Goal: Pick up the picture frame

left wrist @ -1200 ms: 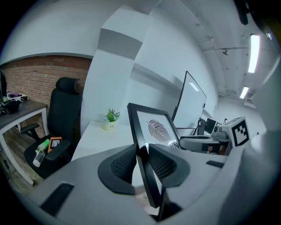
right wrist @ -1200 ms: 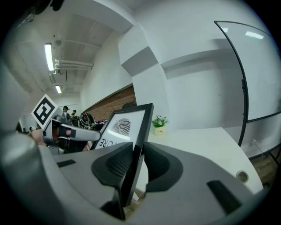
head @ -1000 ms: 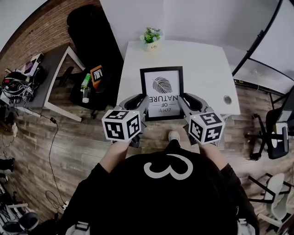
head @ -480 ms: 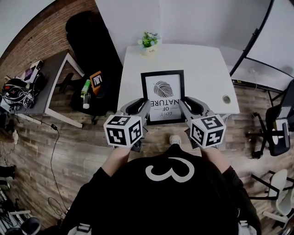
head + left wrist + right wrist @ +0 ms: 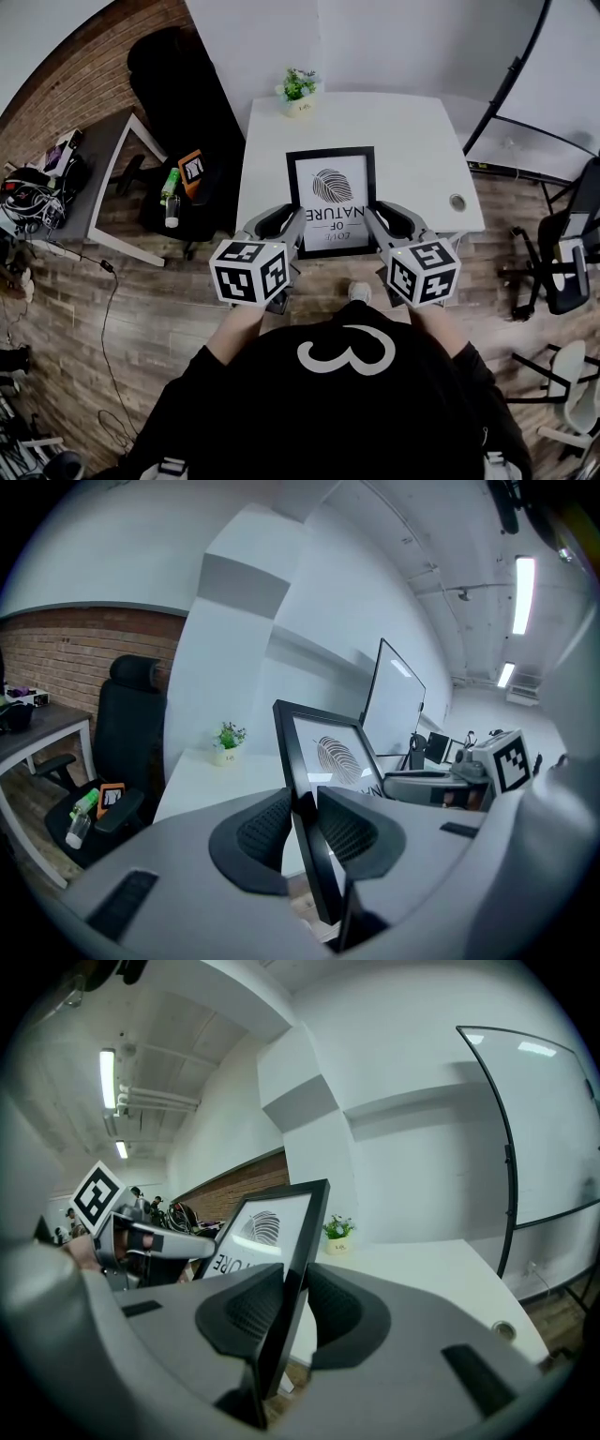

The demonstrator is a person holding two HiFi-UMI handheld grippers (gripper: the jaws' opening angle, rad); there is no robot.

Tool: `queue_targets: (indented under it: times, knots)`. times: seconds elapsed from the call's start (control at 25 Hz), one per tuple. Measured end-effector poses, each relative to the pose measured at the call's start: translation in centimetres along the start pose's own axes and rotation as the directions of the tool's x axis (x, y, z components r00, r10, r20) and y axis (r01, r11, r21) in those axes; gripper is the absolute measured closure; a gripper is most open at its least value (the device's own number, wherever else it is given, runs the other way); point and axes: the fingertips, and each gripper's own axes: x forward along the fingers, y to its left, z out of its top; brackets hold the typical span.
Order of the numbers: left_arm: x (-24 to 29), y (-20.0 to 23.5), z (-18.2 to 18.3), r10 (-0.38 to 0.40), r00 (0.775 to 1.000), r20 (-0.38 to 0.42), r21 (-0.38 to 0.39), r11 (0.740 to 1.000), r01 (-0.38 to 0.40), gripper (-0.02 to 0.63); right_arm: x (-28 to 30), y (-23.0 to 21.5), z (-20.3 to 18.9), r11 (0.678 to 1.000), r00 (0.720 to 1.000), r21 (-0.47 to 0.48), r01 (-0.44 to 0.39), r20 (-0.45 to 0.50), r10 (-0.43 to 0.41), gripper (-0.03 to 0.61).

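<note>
The black picture frame (image 5: 331, 187), with a leaf print and lettering, hangs over the near edge of the white table (image 5: 412, 141). My left gripper (image 5: 292, 221) is shut on its left bar and my right gripper (image 5: 373, 217) on its right bar. In the left gripper view the frame (image 5: 323, 752) stands edge-on between the ribbed pads, where the left gripper (image 5: 302, 822) clamps the bar. The right gripper view shows the frame (image 5: 272, 1222) pinched the same way by the right gripper (image 5: 298, 1302). The frame's near lower edge is hidden behind the grippers' marker cubes.
A small potted plant (image 5: 297, 89) stands at the table's far left corner, and a cable hole (image 5: 457, 202) is near its right edge. A black office chair (image 5: 183, 183) holding a bottle stands left of the table, beyond it a grey desk (image 5: 94, 159). More chairs (image 5: 562, 272) stand at the right.
Both grippers keep their hold on the frame and have barely moved. Only the head view has shifted a little.
</note>
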Motion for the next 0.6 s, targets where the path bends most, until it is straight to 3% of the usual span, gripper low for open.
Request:
queue_targets:
  times: [0.6]
  knots:
    - [1.6, -0.5, -0.4, -0.044, 0.999, -0.02, -0.002, 0.999, 0.043, 0.518, 0.1, -1.5, -1.2, 0.999, 0.999, 0.029, 0.038, -0.013, -0.038, 0.483]
